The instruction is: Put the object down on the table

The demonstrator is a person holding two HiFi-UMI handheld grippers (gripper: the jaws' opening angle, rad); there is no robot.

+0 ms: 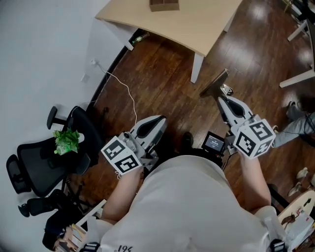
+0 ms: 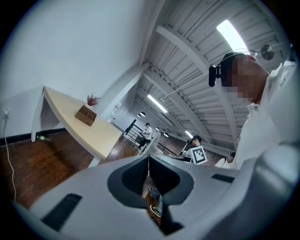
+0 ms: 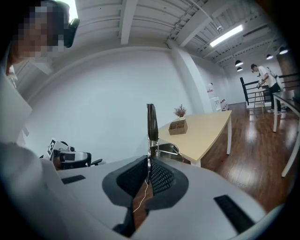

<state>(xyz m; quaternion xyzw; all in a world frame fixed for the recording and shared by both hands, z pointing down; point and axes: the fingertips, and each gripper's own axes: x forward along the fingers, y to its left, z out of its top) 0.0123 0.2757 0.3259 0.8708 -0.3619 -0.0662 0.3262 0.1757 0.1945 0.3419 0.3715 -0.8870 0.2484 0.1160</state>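
Floorboards (image 1: 162, 83) of dark wood fill most of the head view, with a pale wooden table (image 1: 197, 24) at the top against a white wall. A black office chair (image 1: 34, 167) stands at the left, and a crumpled green thing (image 1: 66, 141) lies on its seat. The person holds 2 grippers over the floor, well short of the table. The left gripper (image 1: 156, 120) has its jaws pressed together with nothing between them. The right gripper (image 1: 221, 98) has its jaws clamped on a dark flat object (image 1: 213, 84), which sticks out past the jaw tips. In the right gripper view this object (image 3: 151, 122) stands upright, edge-on, with a shiny metal clip at its base. A small brown box (image 1: 164, 5) sits on the table's far side.
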